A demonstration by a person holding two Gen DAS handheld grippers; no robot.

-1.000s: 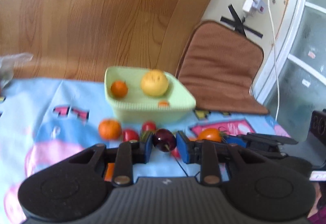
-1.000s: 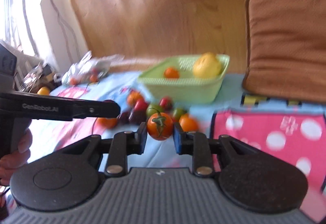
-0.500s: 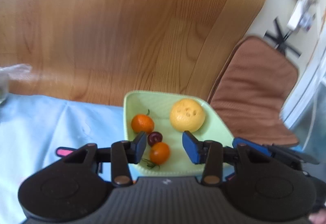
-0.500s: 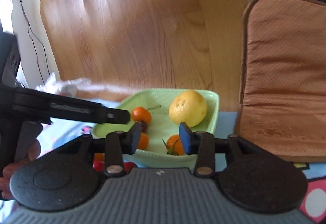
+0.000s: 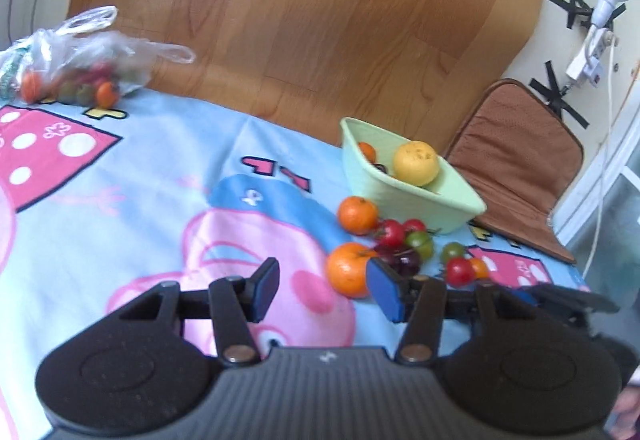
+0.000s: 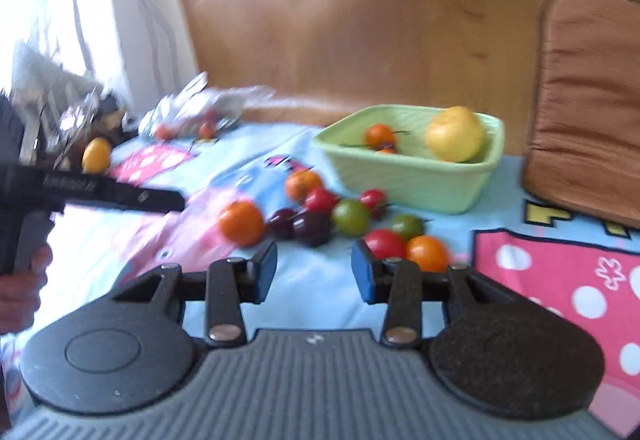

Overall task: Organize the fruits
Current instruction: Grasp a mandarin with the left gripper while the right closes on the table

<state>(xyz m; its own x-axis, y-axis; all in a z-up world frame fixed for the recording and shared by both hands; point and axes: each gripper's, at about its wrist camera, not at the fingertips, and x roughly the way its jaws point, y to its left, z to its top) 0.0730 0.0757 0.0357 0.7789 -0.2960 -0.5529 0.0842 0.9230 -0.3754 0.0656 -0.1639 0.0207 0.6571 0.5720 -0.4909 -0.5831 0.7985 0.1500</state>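
A light green basket (image 5: 448, 205) (image 6: 420, 179) stands on the cartoon tablecloth (image 5: 120, 207) and holds a yellow fruit (image 5: 416, 163) (image 6: 454, 133), a small orange fruit (image 6: 380, 135) and a dark cherry. In front of it lie loose fruits: two oranges (image 5: 347, 268) (image 6: 241, 222), red tomatoes (image 5: 390, 232) (image 6: 384, 243), green tomatoes (image 5: 420, 243) (image 6: 351, 216) and dark cherries (image 5: 402, 259) (image 6: 312, 228). My left gripper (image 5: 322, 290) is open and empty, just left of the near orange. My right gripper (image 6: 314, 272) is open and empty, just short of the loose fruits.
A clear plastic bag (image 5: 80, 59) of more fruit lies at the far left of the cloth. A wooden board (image 5: 300, 19) stands behind the table. A brown cushion (image 5: 516, 167) leans at the right. The left gripper's body (image 6: 92, 191) shows in the right wrist view.
Both grippers carried a fruit over the basket, opened and left a cherry and a tomato in it, then pulled back and down toward the loose fruits, left one swinging leftward.
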